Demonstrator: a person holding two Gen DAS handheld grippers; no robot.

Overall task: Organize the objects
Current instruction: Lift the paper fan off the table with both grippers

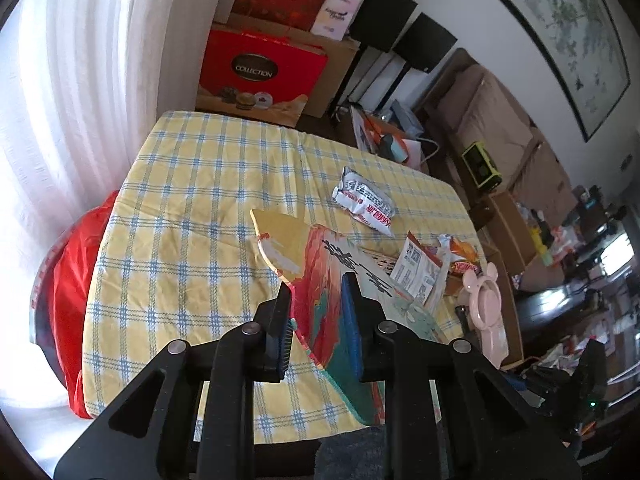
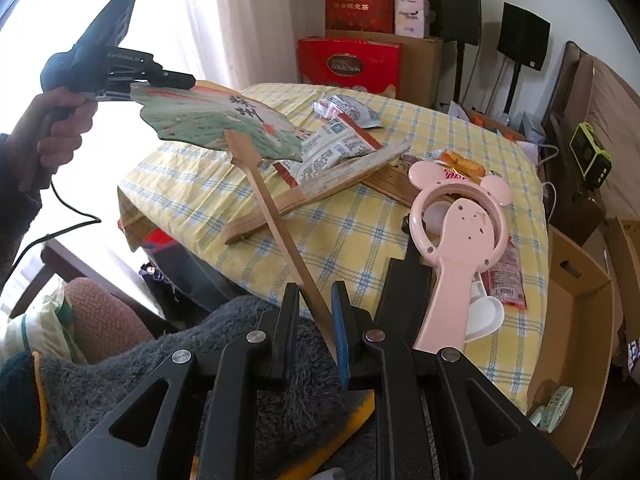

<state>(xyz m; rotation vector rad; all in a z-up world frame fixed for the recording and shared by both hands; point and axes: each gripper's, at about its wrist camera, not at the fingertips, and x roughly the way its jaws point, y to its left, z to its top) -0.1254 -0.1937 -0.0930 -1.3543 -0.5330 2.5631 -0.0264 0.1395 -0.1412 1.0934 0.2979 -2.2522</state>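
I have the paper hand fan (image 2: pixel 208 120) lifted clear of the bench (image 2: pixel 240 184), held at both ends. My right gripper (image 2: pixel 316 320) is pinching the fan's thin wooden handle (image 2: pixel 280 232) low down, and my left gripper (image 1: pixel 318 300) is clamped on the rim of the painted face, its jaws drawn in close with the card between them; from the right wrist view I can see that left gripper biting the far edge of the fan against the bright curtain. So the fan is in the air, tilted, above the near side of the checked cloth. As for progress, I judge we are early: this is one item picked up and not yet put anywhere. Left on the bench are a folded wooden fan (image 2: pixel 316 196), the pink handheld fan (image 2: pixel 460 240) near the right edge, a white snack packet (image 1: pixel 362 200) further back, and several more crumpled wrappers (image 2: pixel 336 144) scattered round them. An open cardboard box (image 2: pixel 580 320) stands just beside the bench on the right, which may be where things go, though I cannot be sure.
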